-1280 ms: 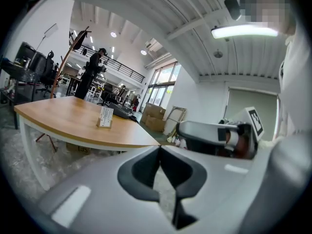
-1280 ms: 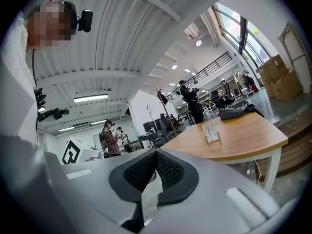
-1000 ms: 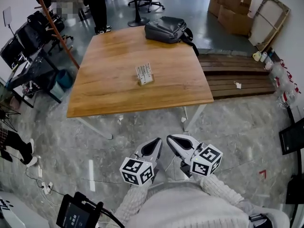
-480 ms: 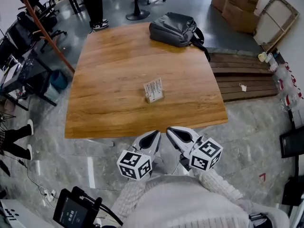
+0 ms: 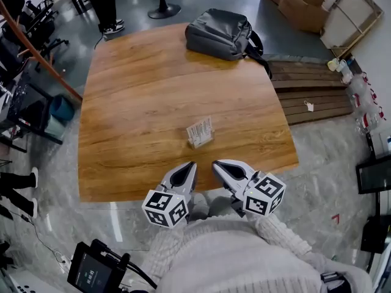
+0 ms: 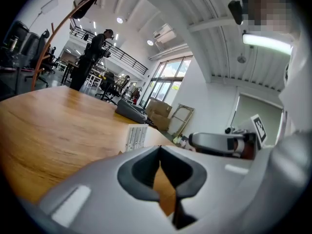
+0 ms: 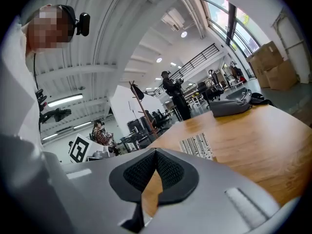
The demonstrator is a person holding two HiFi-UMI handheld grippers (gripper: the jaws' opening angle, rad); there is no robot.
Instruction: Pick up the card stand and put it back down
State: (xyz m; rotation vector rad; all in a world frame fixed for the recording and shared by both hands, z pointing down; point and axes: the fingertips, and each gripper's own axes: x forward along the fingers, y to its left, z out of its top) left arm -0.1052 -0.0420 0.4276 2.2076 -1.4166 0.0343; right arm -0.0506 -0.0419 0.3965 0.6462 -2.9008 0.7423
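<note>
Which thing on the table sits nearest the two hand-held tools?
The small white card stand, standing near the front edge of the table; the grey backpack lies at the far edge.

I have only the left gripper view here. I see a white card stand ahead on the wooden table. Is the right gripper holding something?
Observer: No. The right gripper is shut, jaws together, with nothing between them.
Operator: How does the stand lie relative to both grippers?
Observer: In the head view, the card stand is ahead, about midway between them. Neither the right gripper nor the left gripper touches it.
Operator: What is behind the stand?
Observer: Only bare wood of the table, up to a grey backpack at the far edge.
</note>
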